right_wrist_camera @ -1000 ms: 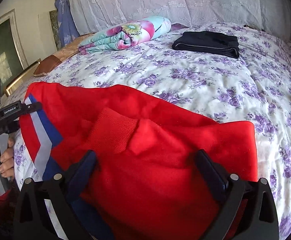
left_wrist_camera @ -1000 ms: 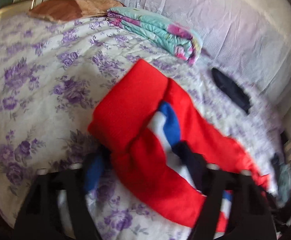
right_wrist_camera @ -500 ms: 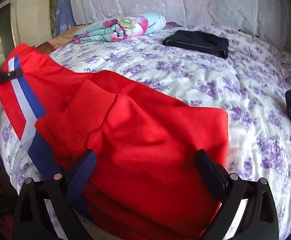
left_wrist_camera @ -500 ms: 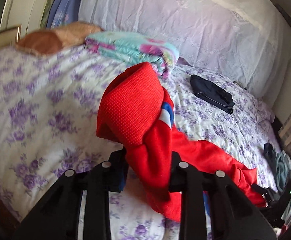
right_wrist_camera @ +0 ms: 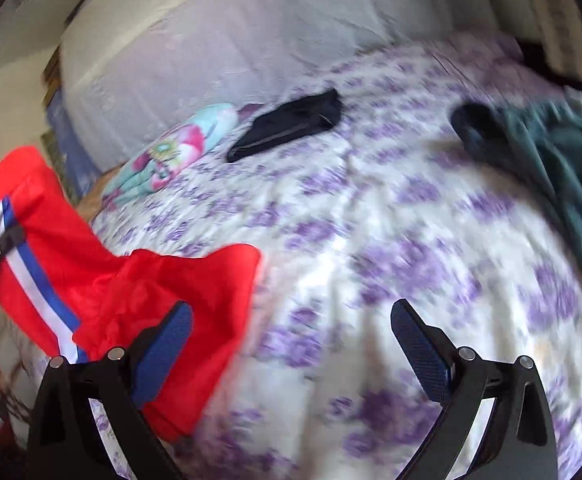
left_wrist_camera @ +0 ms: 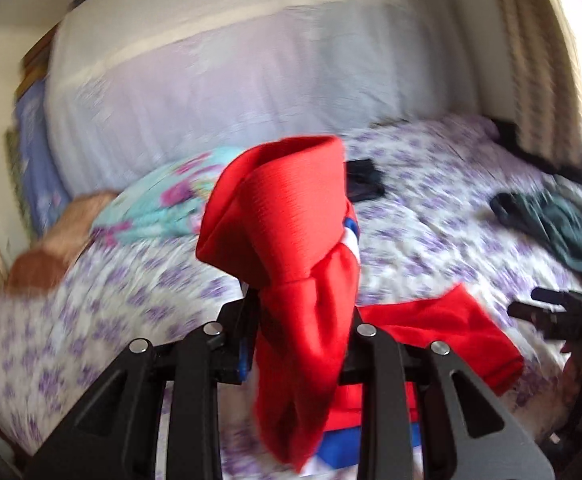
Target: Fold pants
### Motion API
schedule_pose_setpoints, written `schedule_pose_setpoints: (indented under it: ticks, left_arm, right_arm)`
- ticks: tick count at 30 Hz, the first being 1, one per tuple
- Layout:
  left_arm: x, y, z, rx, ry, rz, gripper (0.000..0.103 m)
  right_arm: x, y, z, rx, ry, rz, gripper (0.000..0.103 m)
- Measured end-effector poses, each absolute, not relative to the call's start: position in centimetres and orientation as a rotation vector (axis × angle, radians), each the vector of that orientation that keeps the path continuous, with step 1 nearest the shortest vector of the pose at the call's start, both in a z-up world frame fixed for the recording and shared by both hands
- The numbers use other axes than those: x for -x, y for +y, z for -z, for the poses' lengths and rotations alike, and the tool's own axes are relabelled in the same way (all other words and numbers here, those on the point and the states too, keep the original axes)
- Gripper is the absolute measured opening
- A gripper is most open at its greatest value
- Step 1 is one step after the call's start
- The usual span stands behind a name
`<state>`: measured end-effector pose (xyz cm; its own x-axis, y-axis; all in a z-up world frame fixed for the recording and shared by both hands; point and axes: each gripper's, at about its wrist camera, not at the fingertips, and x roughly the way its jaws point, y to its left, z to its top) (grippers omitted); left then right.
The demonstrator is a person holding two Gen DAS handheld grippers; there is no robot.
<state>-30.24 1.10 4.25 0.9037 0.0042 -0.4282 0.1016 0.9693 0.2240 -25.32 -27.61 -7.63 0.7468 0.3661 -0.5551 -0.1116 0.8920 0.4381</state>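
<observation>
Pinching a bunched end of the pants (left_wrist_camera: pixel 291 240) above the bed (left_wrist_camera: pixel 431 208), the left hand-held gripper (left_wrist_camera: pixel 297 344) holds them aloft, while the right hand-held gripper (right_wrist_camera: pixel 291 344), jaws spread and empty, has them trailing to its left.

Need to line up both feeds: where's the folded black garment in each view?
Left wrist: folded black garment just right of centre, partly behind the lifted red pants.
Right wrist: upper centre, fully visible.
Shared landmark: floral quilt roll to its left.
</observation>
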Motion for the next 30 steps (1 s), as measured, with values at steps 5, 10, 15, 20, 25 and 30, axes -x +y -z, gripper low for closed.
schedule_pose_setpoints:
  ticks: [5, 10, 15, 20, 25, 30]
  left_arm:
    - [29.6, -5.2, -1.0, -0.356, 0.495, 0.152, 0.025]
    - [28.2, -8.7, 3.1, -0.445, 0.613, 0.184, 0.025]
    - [29.7, -9.5, 4.2, -0.502, 0.615, 0.213, 0.057]
    - [32.2, -8.9, 1.3, -0.443, 0.518, 0.277, 0.093]
    - [33.0, -6.7, -1.8, -0.382, 0.433, 0.221, 0.094]
    - [28.4, -1.7, -2.1, -0.161, 0.579, 0.167, 0.093]
  right_arm:
    - [25.0, -28.7, 8.2, -0.474, 0.666, -0.306, 0.1]
    - [24.8, -28.3, 8.3, -0.479, 0.664, -0.32, 0.1]
    - [25.4, -29.0, 8.2, -0.509, 0.657, -0.326, 0.1]
    - [25.4, -29.0, 8.2, -0.502, 0.658, -0.325, 0.1]
    - [25.3, -28.9, 8.2, -0.504, 0.656, -0.324, 0.1]
    - [25.3, -28.8, 8.3, -0.493, 0.662, -0.319, 0.1]
